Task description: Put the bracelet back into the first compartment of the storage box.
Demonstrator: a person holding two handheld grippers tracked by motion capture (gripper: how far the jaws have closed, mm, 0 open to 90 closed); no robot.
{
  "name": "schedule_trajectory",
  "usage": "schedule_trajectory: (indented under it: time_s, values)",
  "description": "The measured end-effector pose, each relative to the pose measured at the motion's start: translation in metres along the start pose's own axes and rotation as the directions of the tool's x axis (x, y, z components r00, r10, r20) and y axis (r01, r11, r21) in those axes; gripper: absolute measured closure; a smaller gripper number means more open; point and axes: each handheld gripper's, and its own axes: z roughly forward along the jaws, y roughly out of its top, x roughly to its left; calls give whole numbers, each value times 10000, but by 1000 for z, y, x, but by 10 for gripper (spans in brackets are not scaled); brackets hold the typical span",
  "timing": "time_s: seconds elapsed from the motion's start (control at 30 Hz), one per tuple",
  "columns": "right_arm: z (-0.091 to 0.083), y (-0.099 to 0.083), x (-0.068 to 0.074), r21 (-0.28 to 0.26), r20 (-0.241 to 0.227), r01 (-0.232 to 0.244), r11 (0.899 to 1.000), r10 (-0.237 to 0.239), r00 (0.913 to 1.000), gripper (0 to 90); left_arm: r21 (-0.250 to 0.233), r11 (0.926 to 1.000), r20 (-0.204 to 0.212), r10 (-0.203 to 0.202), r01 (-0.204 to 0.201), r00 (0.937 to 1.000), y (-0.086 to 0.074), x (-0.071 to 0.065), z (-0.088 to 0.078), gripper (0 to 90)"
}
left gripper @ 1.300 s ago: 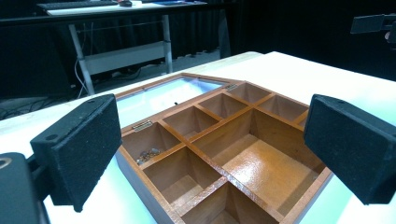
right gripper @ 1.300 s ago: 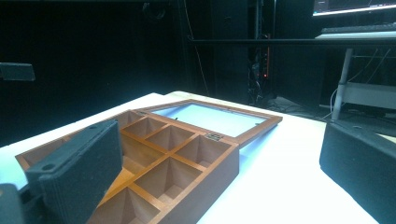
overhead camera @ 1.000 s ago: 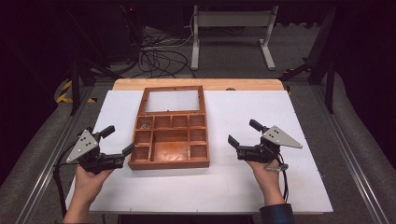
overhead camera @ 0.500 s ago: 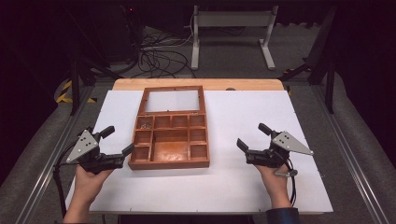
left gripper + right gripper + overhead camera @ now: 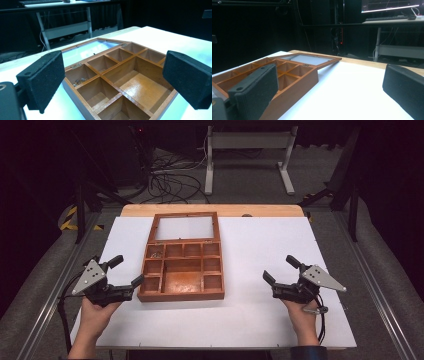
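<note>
Still-lidless wooden box (image 5: 182,270) — jaws wide, both grippers.

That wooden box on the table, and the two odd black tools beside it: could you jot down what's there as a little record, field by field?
box: wooden compartment box, lid open and lying flat behind it
contents: small metallic bits in one corner compartment; other visible compartments look empty
surface: white table top
left gripper: open, close beside the box's left side, holding nothing
right gripper: open, apart from the box on its right, holding nothing
holder: a person's hands, one on each gripper
</note>
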Motion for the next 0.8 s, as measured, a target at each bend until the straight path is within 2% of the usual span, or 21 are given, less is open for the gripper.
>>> schedule_trajectory:
  time_s: [0.07,0.4,0.8]
  values:
    - [-1,-1,-1,-26,-7,-19,10000,19,10000,6,-52,9999,68,-90,90,9999,0,0,0,47]
    - [-11,-9,-10,60,-4,-175,9998,175,9998,2,-7,9999,36,112,-112,9999,1,-1,0,47]
    - [-13,-12,-19,-39,260,-214,9998,214,9994,4,-12,9999,27,135,-135,9999,0,0,-1,47]
